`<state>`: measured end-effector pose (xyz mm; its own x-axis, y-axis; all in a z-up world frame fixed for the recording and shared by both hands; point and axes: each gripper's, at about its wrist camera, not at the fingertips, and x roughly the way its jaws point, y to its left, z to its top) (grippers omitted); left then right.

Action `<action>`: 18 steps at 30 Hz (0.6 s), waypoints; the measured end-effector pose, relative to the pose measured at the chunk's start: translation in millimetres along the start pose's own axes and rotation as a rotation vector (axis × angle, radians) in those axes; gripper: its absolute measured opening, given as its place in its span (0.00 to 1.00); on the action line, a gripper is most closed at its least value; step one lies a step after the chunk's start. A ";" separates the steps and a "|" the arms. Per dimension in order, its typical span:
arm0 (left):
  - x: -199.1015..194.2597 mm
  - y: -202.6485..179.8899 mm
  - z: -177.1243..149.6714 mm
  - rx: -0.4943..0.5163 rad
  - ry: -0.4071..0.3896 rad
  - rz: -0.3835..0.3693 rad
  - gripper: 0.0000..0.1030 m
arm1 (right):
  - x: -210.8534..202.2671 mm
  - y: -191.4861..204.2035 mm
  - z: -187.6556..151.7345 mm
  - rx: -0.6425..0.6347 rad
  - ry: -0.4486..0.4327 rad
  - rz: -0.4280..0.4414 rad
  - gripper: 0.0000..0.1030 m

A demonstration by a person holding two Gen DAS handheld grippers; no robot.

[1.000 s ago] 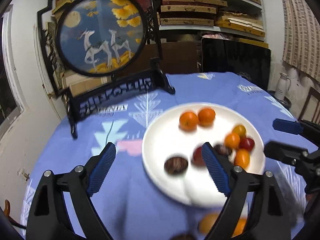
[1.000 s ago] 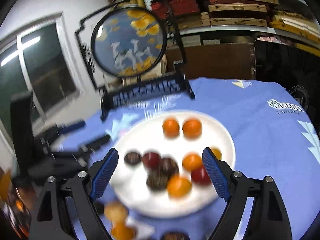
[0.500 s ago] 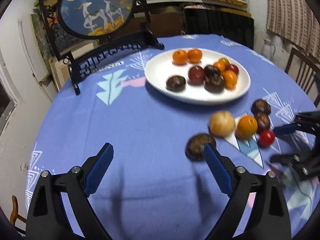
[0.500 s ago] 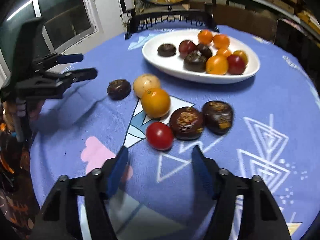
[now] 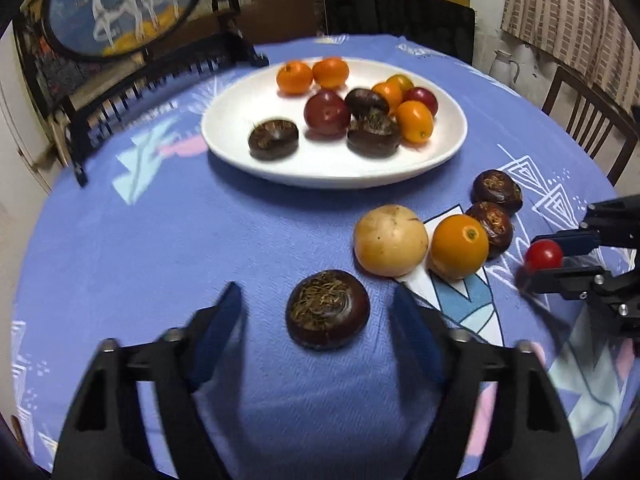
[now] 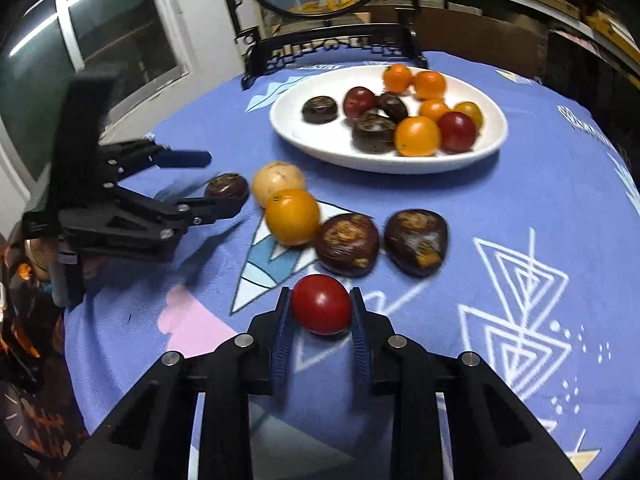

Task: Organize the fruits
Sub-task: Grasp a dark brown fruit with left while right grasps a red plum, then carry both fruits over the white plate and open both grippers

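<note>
A dark brown chestnut-like fruit point(image 5: 327, 310) lies on the blue cloth between the fingers of my left gripper point(image 5: 316, 316). Its jaws are closing and the pads stand apart from the fruit. My right gripper point(image 6: 320, 300) is shut on a small red tomato point(image 6: 321, 304) resting low on the cloth. In the left wrist view the same tomato point(image 5: 543, 254) shows at the far right. Beside it lie a pale yellow fruit point(image 5: 390, 240), an orange point(image 5: 459, 246) and two dark fruits point(image 5: 490, 226). The white plate point(image 5: 328, 176) behind holds several fruits.
A round painted screen on a black stand point(image 5: 120, 4) rises at the table's back left. A wooden chair point(image 5: 588, 120) stands off the right edge, and a window point(image 6: 100, 20) is on the left in the right wrist view. The cloth point(image 5: 140, 260) drops away at the near edge.
Both grippers have come down from the plate to the loose fruits on the cloth. The right jaws have closed on the red tomato. The left jaws have narrowed around the dark fruit.
</note>
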<state>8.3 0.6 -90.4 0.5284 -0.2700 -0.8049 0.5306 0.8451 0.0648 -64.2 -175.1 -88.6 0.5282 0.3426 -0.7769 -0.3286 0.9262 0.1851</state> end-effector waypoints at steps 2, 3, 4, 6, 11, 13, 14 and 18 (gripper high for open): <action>3.6 4.4 -0.7 -0.034 0.015 -0.041 0.39 | -1.3 -3.0 -1.8 0.008 -0.007 0.002 0.27; 2.7 4.8 -1.2 -0.037 0.014 -0.047 0.40 | -1.6 -3.5 -2.4 0.010 -0.008 0.002 0.27; 0.4 4.4 -2.3 -0.037 0.011 -0.048 0.40 | -1.5 -3.8 -2.8 0.009 -0.009 0.003 0.27; -7.1 2.4 -3.4 -0.026 -0.013 -0.037 0.40 | -2.1 -3.3 -3.6 0.007 -0.012 0.009 0.27; -33.4 -4.0 4.0 0.000 -0.081 0.035 0.40 | -6.6 1.0 -1.5 -0.006 -0.029 0.021 0.27; -44.6 -7.1 11.7 0.007 -0.123 0.084 0.40 | -12.3 2.7 3.2 -0.018 -0.048 0.023 0.27; -49.9 -7.8 16.4 0.007 -0.145 0.106 0.40 | -15.1 3.1 6.5 -0.025 -0.060 0.021 0.27; -71.8 -5.1 46.0 -0.026 -0.238 0.149 0.40 | -39.6 1.0 31.9 -0.040 -0.152 0.007 0.27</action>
<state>-1.8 -5.5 -5.8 0.7417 -0.2402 -0.6262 0.4198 0.8945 0.1541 -60.4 -182.7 -38.5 0.6371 0.3717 -0.6752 -0.3621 0.9177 0.1635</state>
